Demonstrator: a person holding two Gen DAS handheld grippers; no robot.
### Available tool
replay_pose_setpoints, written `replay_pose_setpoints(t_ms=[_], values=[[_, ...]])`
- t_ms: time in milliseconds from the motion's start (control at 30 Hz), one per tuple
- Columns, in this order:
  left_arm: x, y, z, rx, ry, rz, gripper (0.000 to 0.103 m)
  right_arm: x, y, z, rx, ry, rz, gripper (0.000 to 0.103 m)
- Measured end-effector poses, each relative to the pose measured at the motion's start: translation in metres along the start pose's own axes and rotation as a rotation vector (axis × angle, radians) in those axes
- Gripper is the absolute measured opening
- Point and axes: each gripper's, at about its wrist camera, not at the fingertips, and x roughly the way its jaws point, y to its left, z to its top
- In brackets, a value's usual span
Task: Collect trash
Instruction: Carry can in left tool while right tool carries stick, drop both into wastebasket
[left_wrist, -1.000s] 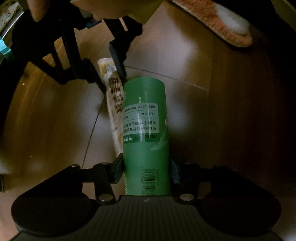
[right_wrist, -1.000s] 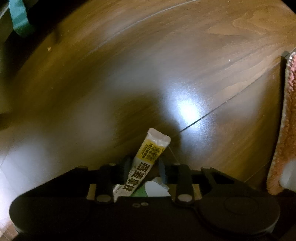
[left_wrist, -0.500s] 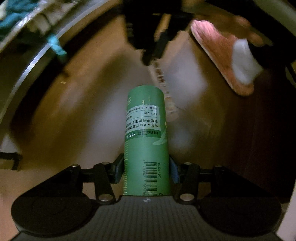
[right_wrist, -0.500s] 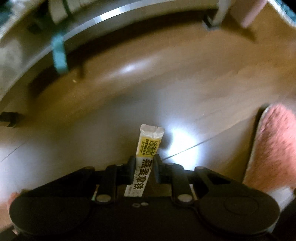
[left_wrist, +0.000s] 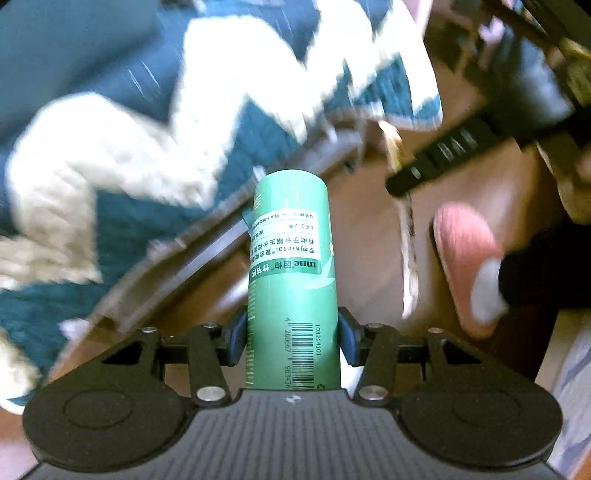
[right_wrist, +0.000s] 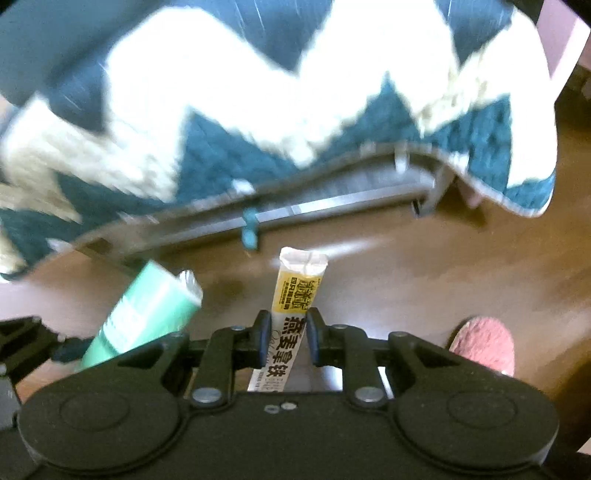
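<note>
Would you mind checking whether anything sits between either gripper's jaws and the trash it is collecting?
Nothing visible does. The left gripper is clamped directly on the green cardboard tube, and the right gripper directly on the yellow-and-white sachet wrapper. No bin is in view.

Black hand-held gripper (left_wrist: 291, 341), blue finger pads (left_wrist: 236, 341), silver screws.

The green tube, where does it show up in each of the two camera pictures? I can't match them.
Left wrist view: the green tube stands dead centre, clamped between the left gripper fingers, barcode facing the camera.
Right wrist view: the same tube shows at lower left, tilted, beside the right gripper, which holds the yellow sachet.
Shared landmark: the teal-and-white zigzag blanket fills the top of both views.
</note>
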Motion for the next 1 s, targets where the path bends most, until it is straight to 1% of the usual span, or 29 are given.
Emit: replay_pose_setpoints(t_ms=[133, 233, 367, 533, 733, 800, 1000], values=[[-0.057, -0.006, 0.02, -0.061, -0.082, 0.054, 0.049, -0.068, 0.007, 0.01, -0.034, -0.098, 0.052, 0.02], [-0.099, -0.009, 0.03, -0.129, -0.126, 0.106, 0.049, -0.107, 0.01, 0.012, -0.068, -0.16, 0.089, 0.02], [-0.152, -0.012, 0.041, -0.229, -0.196, 0.151, 0.049, -0.163, 0.018, 0.012, -0.139, -0.243, 0.137, 0.02], [-0.215, -0.014, 0.058, -0.289, -0.302, 0.213, 0.049, -0.226, 0.027, 0.012, -0.229, -0.343, 0.185, 0.02], [-0.28, -0.013, 0.081, -0.328, -0.419, 0.269, 0.049, -0.287, 0.036, 0.022, -0.312, -0.456, 0.23, 0.02], [-0.301, -0.009, 0.092, -0.347, -0.45, 0.283, 0.049, -0.305, 0.038, 0.031, -0.327, -0.493, 0.242, 0.02], [-0.347, 0.014, 0.129, -0.4, -0.519, 0.339, 0.049, -0.356, 0.053, 0.068, -0.375, -0.613, 0.263, 0.02]])
